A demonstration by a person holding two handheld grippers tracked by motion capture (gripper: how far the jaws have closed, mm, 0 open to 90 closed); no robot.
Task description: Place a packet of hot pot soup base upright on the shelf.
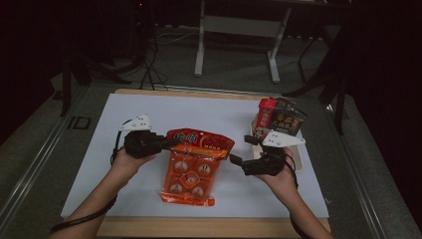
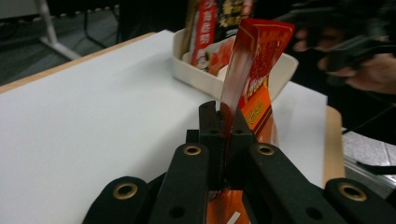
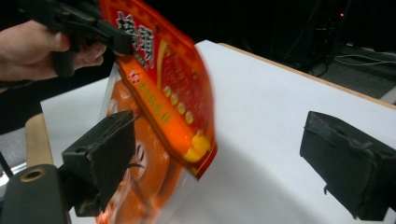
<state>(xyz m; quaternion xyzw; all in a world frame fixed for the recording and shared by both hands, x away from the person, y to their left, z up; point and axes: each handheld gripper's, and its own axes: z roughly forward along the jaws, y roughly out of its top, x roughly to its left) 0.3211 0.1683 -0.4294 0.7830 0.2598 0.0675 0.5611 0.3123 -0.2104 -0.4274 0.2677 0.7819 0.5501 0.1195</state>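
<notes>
**Orange snack pouch: left gripper clamping the top edge, right gripper spread beside it**

The orange snack pouch (image 1: 191,167) is serving as the landmark. It is a flat plastic bag with a red header band across the top carrying printed characters, and an orange lower body with a clear window showing several round red-and-white pieces inside. In the high view it is hanging at a slant over the white board (image 1: 149,114), header uppermost, lower seam near the board's front edge.

The left gripper (image 1: 166,143) is coming in from the pouch's left and is pinching the header's left corner; in the left gripper view (image 2: 224,122) the two black jaws are pressing tight on the thin red edge, which is rising upright out of them.

The right gripper (image 1: 238,160) is sitting just right of the pouch's header corner. In the right gripper view (image 3: 224,163) its jaws are standing wide apart and gripping nothing; the near pad is just in front of the pouch's face, contact not clear.

A cream tray (image 1: 298,154) of other packets (image 1: 278,119) is standing well right of the pouch, behind the right gripper.
</notes>
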